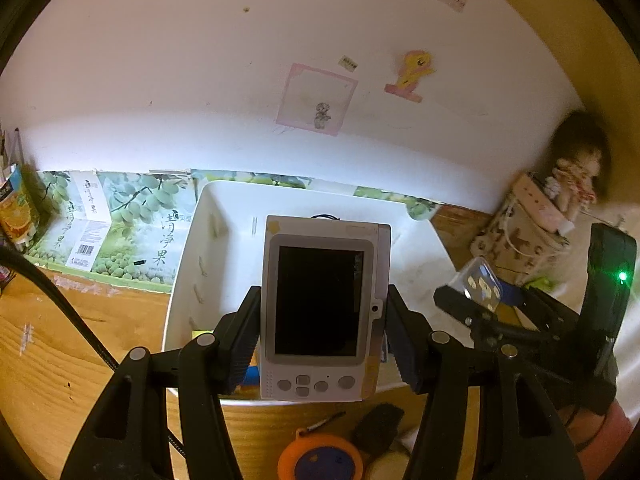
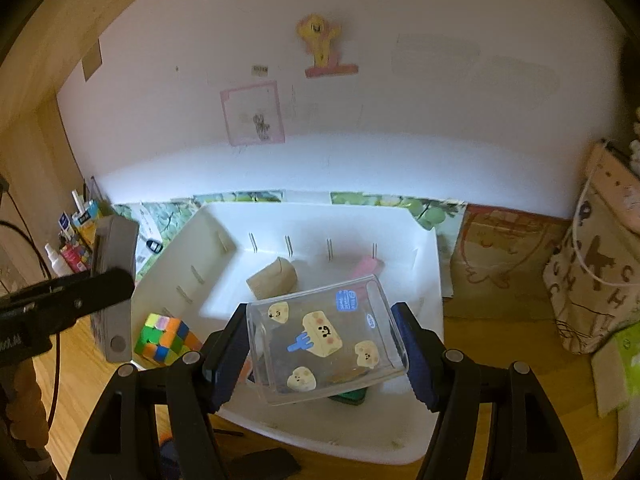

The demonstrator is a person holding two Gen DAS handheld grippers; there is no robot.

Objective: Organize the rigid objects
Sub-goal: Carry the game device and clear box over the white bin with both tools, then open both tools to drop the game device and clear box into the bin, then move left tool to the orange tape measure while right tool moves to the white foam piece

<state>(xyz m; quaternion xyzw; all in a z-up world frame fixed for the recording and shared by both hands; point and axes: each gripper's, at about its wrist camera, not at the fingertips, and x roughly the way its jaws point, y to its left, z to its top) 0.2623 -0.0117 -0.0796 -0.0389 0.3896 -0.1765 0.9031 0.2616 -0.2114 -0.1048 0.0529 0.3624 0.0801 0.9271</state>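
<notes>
L gripper [image 1: 322,336] jaws clamped on a white handheld device w/ dark screen [image 1: 320,304], held upright, buttons at the bottom edge, over the near-left part of the white plastic bin [image 1: 224,204]. R gripper [image 2: 324,354] jaws clamped on a clear plastic box w/ cartoon stickers [image 2: 324,340], tilted, over the near side of same bin [image 2: 432,280]. In the L view the R gripper [image 1: 472,300] w/ clear box [image 1: 480,282] shows just right of the bin; in the R view the device [image 2: 114,276] sits at the bin's left rim.

Inside bin: Rubik's cube [image 2: 166,338] near-left corner, brown cardboard roll [image 2: 274,280] mid, pink item [image 2: 366,268] at back wall, dark green thing [image 2: 350,394] under the clear box, can't tell what.

Bin on wooden table [image 1: 52,360]. Orange round tape measure [image 1: 320,458] and black item [image 1: 378,426] on table in front of bin. Fruit-print carton [image 1: 120,232] flat behind/left of bin. Patterned cloth bag [image 2: 596,280] far right. Drawings on white wall [image 2: 360,140] behind.
</notes>
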